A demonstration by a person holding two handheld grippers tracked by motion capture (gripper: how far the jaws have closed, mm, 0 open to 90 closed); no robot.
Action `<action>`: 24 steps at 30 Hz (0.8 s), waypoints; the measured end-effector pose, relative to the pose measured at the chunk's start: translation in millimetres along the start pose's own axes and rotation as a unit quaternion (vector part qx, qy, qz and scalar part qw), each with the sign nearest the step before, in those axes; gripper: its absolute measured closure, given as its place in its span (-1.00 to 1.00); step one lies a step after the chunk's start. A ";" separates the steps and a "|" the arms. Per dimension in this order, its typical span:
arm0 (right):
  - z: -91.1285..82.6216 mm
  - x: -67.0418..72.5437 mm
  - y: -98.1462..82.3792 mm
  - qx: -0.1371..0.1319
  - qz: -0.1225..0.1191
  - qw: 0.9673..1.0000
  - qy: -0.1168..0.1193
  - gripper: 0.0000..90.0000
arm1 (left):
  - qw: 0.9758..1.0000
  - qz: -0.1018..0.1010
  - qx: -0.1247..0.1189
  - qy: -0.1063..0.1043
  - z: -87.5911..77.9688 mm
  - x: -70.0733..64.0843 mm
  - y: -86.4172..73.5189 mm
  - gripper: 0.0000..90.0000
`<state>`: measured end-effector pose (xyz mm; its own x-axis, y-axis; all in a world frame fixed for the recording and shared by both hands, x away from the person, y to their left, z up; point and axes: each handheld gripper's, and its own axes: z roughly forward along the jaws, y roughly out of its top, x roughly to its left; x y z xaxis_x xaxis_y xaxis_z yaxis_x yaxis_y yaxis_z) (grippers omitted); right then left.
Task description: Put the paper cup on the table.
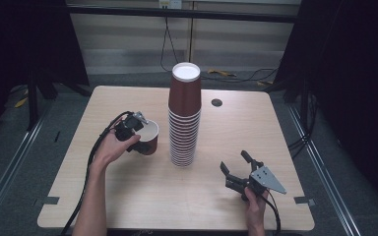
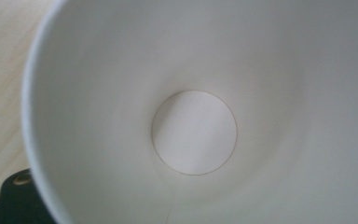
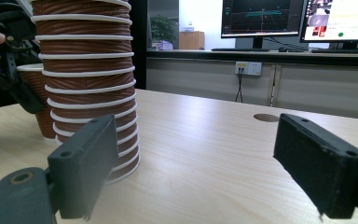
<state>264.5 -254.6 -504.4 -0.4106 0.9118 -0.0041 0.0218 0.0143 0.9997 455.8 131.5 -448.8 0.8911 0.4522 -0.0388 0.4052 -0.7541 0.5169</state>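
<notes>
We grip the rim of a single cup (image 1: 147, 137) in our left gripper (image 1: 133, 125), the cup upright on the table (image 1: 128, 196), just left of the tall cup stack (image 1: 183, 118). Our right gripper (image 1: 241, 164) waits with jaws spread and empty, right of the stack.

High view looks down on the table (image 1: 128, 196) — right gripper view skims it, sharing the cup stack (image 1: 183, 118).
</notes>
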 end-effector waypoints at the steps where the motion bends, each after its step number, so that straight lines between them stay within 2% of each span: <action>1: 0.0 0.0 0.0 0.000 0.000 1.000 0.000 -0.70 | 1.000 0.010 0.010 0.002 1.4 0.4 -2.3 -0.65; 6: 0.0 0.0 0.0 0.000 0.000 1.000 0.000 -0.69 | 1.000 -0.002 -0.001 -0.005 5.8 -0.4 -9.0 -0.65; 7: 0.0 0.0 0.0 0.000 0.000 1.000 0.000 -0.69 | 1.000 0.007 0.000 -0.008 5.4 0.8 -10.6 -0.65; 8: 0.0 0.0 0.0 0.000 0.000 1.000 0.000 -0.69 | 1.000 -0.002 -0.011 -0.008 5.7 0.2 -12.8 -0.65; 12: 0.0 0.0 0.0 0.000 0.000 1.000 0.000 -0.69 | 0.999 -0.006 -0.044 -0.004 3.4 -0.9 -21.5 -0.64; 15: 0.0 -0.1 0.0 0.000 0.000 1.000 0.000 -0.69 | 0.999 -0.004 -0.050 0.008 0.3 -2.4 -26.9 -0.63; 17: 0.0 -0.1 0.0 0.000 0.000 1.000 0.000 -0.69 | 0.998 -0.023 -0.064 0.010 0.3 -2.8 -31.2 -0.64; 21: 0.0 -0.1 0.0 0.000 0.000 1.000 0.000 -0.69 | 0.997 -0.032 -0.075 0.012 0.8 -3.0 -36.3 -0.64; 22: 0.0 -0.1 0.0 0.000 0.000 1.000 0.000 -0.69 | 0.996 -0.030 -0.083 0.012 -1.3 -2.3 -40.8 -0.64; 23: 0.0 0.0 0.0 0.000 0.000 1.000 0.000 -0.69 | 0.994 -0.046 -0.102 0.014 -0.5 -4.6 -43.4 -0.64; 24: 0.0 0.0 0.0 0.000 0.000 1.000 0.000 -0.69 | 0.994 -0.046 -0.102 0.014 -0.5 -4.6 -43.4 -0.64</action>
<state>264.4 -254.6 -504.4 -0.4105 0.9119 -0.0043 0.0223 0.0147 0.9996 434.0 162.4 -470.6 0.8448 0.5301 -0.0726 0.4328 -0.5973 0.6752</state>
